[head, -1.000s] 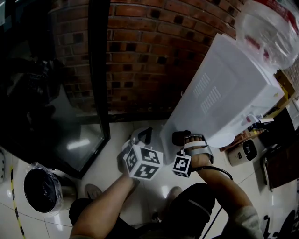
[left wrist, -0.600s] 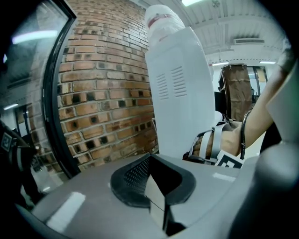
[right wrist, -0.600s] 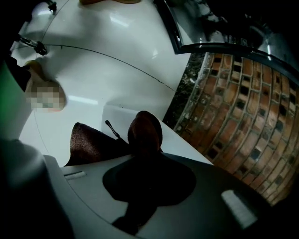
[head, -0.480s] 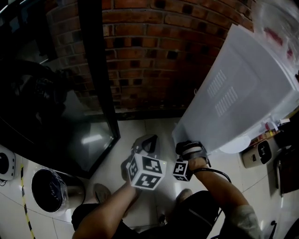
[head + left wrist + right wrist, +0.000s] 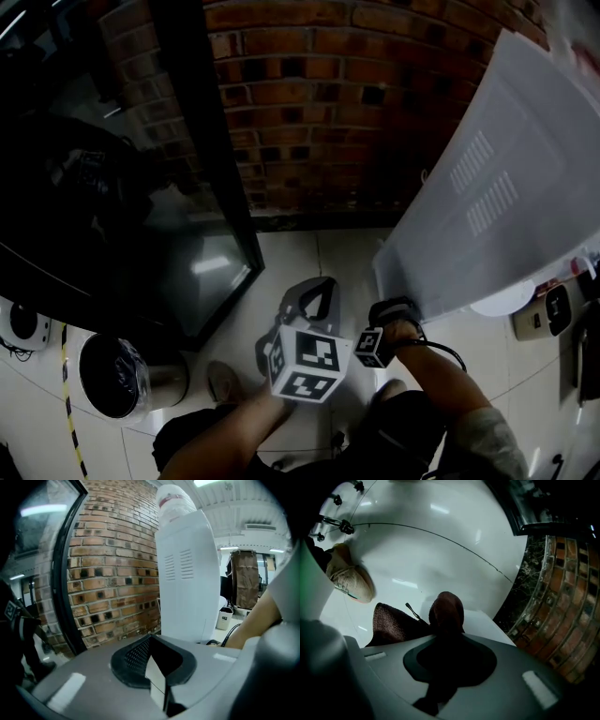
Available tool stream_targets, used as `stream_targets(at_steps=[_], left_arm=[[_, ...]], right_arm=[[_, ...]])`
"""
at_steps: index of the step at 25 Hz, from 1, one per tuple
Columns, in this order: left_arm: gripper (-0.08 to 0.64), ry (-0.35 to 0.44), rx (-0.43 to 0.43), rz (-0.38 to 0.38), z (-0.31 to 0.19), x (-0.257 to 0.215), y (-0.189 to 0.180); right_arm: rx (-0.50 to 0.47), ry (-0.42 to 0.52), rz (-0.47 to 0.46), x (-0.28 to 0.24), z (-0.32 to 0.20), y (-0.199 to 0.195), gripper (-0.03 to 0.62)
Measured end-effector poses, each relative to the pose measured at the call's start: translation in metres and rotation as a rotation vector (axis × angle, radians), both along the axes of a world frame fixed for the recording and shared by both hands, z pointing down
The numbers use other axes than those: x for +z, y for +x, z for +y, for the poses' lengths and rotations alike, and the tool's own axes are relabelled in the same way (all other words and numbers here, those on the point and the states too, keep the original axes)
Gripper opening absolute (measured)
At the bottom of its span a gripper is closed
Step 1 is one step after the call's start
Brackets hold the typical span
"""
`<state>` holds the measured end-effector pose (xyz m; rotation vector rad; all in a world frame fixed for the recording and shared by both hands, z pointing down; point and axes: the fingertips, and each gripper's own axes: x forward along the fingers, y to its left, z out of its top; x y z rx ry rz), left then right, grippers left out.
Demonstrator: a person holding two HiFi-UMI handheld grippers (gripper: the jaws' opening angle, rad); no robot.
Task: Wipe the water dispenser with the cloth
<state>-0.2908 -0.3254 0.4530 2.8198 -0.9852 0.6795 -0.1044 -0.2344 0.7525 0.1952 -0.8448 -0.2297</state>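
Note:
The white water dispenser [image 5: 497, 206] leans in from the right of the head view, and in the left gripper view it [image 5: 187, 573] stands upright with its bottle [image 5: 173, 501] on top. My right gripper [image 5: 395, 309] sits at the bottom corner of the dispenser's vented side, low near the floor. It is shut on a dark brown cloth [image 5: 446, 613], and a fold of the cloth hangs to the left [image 5: 393, 623]. My left gripper [image 5: 314, 298] hovers over the floor just left of the right one, apart from the dispenser, with its jaws together and nothing in them.
A brick wall [image 5: 319, 103] stands behind the dispenser, with a dark glass door and black frame [image 5: 202, 159] to its left. A lined waste bin [image 5: 117, 375] stands at the lower left. My shoe [image 5: 349, 581] rests on the glossy white tiles. Small appliances [image 5: 544, 314] sit beyond the dispenser's right.
My right gripper, with the cloth, has slid down the dispenser's side from mid height to its bottom corner. The left gripper has sunk a little. The head view has tipped lower.

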Motion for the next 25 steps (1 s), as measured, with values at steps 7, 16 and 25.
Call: stream_targets(at_steps=[7, 16, 25], left_arm=[[0.000, -0.002, -0.038, 0.001, 0.006, -0.001, -0.010], [0.000, 0.038, -0.084, 0.017, 0.014, -0.016, -0.019], [0.000, 0.073, -0.219, 0.156, 0.018, -0.060, -0.034]], right_arm=[[-0.001, 0.039, -0.019, 0.019, -0.001, 0.001, 0.064], [0.121, 0.192, -0.227, -0.016, -0.015, -0.026, 0.066], [0.183, 0.669, -0.772, -0.183, -0.051, -0.085, 0.066]])
